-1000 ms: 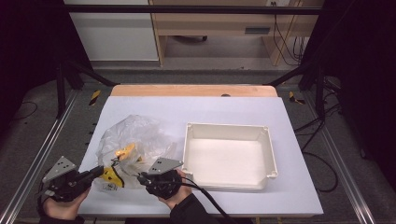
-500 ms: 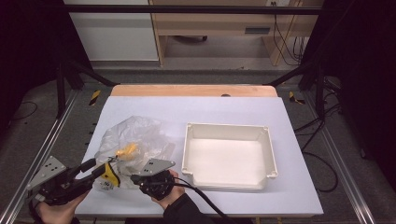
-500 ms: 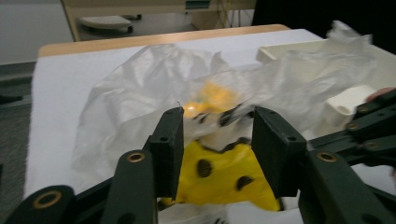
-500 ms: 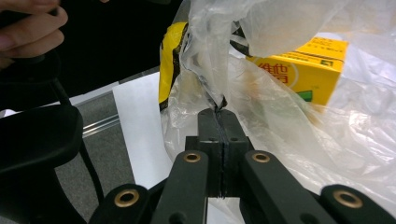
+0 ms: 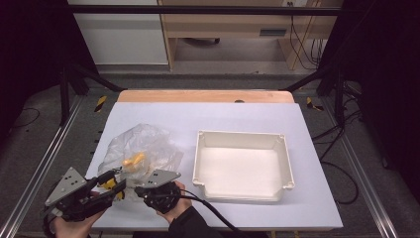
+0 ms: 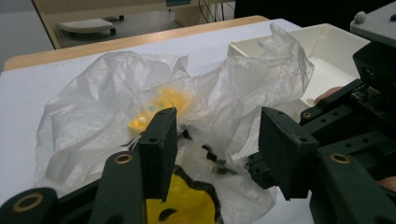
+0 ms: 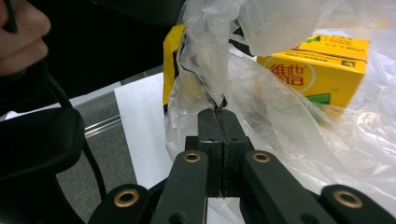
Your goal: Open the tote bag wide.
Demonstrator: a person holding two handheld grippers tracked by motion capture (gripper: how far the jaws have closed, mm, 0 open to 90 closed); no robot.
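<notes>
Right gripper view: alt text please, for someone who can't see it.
The right gripper, jaws shut, pinches a fold of a clear plastic bag. A yellow drink carton with red print sits behind the film, and white table shows at left.

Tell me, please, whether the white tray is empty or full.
Empty: the white tray shows only its bare floor; the plastic bag lies beside it.

Left gripper (image 6: 212, 140) jaws wide apart at frame bottom, crumpled clear plastic bag (image 6: 116, 107) between and beyond them. Yellow item (image 6: 156, 107) inside bag mid-frame, another yellow piece (image 6: 187, 205) at bottom center. White tray (image 6: 327, 46) upper right. Right gripper (image 6: 369, 93) at right edge.
</notes>
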